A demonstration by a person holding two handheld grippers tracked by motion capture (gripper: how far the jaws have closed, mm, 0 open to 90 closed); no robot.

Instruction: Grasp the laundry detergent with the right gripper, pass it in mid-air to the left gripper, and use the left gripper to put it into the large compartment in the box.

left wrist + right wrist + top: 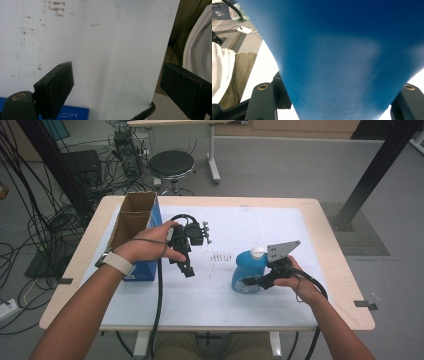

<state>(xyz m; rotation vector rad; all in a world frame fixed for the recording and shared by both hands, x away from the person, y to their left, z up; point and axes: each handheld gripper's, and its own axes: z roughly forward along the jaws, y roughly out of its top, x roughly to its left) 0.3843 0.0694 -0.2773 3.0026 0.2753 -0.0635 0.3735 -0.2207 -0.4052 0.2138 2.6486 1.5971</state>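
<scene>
While the blue bottle [248,270] stands upright on the white mat [260,230] toward the table's [325,220] right edge, the right gripper [252,282] reaches it from the near side — its jaws sit on either side of the blue body and seem to press on it, though the close view is blurred. The left gripper [186,265] hovers mid-table, jaws wide apart and empty, beside the open cardboard box [134,215] at the left edge.

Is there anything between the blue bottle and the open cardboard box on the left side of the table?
Yes. The left gripper, jaws open and empty, hangs over the white mat between the blue bottle and the cardboard box. The right gripper has the bottle between its jaws. Nothing else visible lies on that stretch.
</scene>
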